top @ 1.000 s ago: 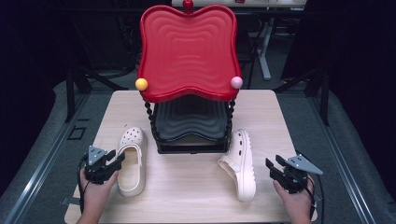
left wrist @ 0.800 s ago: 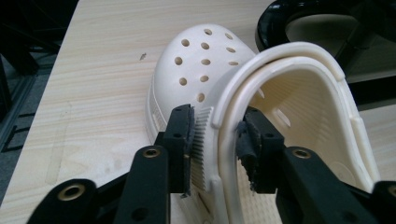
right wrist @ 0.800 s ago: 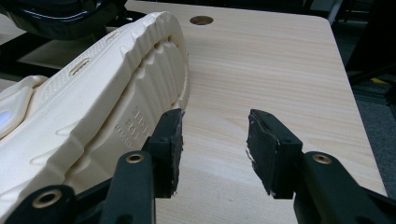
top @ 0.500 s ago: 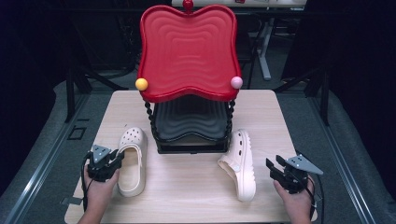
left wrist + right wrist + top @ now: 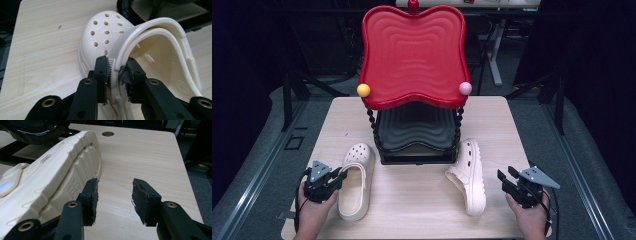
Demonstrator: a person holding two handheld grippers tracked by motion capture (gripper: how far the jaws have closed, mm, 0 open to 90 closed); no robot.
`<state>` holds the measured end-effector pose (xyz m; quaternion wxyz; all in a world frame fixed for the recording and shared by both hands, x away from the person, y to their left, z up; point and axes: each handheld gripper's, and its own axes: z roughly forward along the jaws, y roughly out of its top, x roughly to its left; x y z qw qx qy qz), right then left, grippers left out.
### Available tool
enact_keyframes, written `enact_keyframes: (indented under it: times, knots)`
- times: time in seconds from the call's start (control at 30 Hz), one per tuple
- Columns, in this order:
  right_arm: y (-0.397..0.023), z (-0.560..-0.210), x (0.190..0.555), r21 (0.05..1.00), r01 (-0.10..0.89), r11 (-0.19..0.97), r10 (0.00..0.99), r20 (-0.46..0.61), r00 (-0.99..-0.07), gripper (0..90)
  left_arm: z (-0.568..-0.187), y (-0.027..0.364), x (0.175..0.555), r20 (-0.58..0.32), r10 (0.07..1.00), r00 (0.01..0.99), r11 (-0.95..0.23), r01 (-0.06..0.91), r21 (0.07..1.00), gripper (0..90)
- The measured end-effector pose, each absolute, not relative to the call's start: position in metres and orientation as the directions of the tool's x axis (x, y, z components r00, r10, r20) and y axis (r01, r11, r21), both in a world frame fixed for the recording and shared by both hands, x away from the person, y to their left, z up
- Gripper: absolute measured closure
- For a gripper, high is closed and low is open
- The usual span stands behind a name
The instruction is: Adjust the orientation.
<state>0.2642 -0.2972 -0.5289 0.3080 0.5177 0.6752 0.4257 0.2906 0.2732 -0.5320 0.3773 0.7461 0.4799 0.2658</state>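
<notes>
Left gripper (image 5: 343, 173) has just been closing and is now clamped on the near-left side wall of the left clog (image 5: 356, 181). In the left gripper view the pads (image 5: 105, 75) press that rim from both sides, with the strap folded forward over the opening. The clog's heel end is cut off by the bottom edge of that view, and the black jaw bodies cover the wall below the grip.

Left clog sits upright on the table (image 5: 412, 200), near-left, toe pointing far toward the stand (image 5: 414, 145). Whether it is lifted or resting on the wood is not clear from the high view.

Right gripper (image 5: 504, 181) has its jaws apart with nothing between them, just bare table in the gap in the right gripper view. It hangs just right of the right clog (image 5: 469, 175), near it but apart. In the right gripper view that clog (image 5: 50, 177) lies tipped on its side, ribbed sole facing the camera; its toe end runs off the left and bottom edges.

The red tray (image 5: 412, 55) on top of the stand hides most of the black tray below it and the far middle of the table. A yellow ball (image 5: 363, 90) and a pink ball (image 5: 465, 88) sit at the red tray's near corners. Both forearms are cut off at the bottom edge of the high view. Surroundings are dark and hard to read.
</notes>
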Motion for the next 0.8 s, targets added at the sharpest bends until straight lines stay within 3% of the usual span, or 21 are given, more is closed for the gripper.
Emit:
enact_keyframes:
  times: [0.27, 0.4, 0.6, 0.8]
  knots:
    - [-0.282, -0.517, 0.258, 0.902, 0.409, 0.138, 0.94, 0.011, -0.342, 71.8, -0.533, 0.271, 0.29, 0.03, 0.925, 0.378, -0.231, 0.499, 0.835, 65.7]
    - [-0.268, -0.509, 0.254, 0.908, 0.384, 0.167, 0.923, -0.006, -0.385, 80.4, -0.534, 0.269, 0.292, 0.023, 0.925, 0.379, -0.225, 0.499, 0.837, 66.6]
    - [-0.244, -0.508, 0.255, 0.897, 0.382, 0.22, 0.891, -0.025, -0.454, 83.2, -0.533, 0.266, 0.294, 0.056, 0.923, 0.381, -0.254, 0.494, 0.831, 71.3]
    - [-0.231, -0.511, 0.26, 0.89, 0.383, 0.247, 0.875, -0.035, -0.483, 84.0, -0.534, 0.269, 0.296, 0.029, 0.926, 0.377, -0.229, 0.498, 0.837, 71.2]
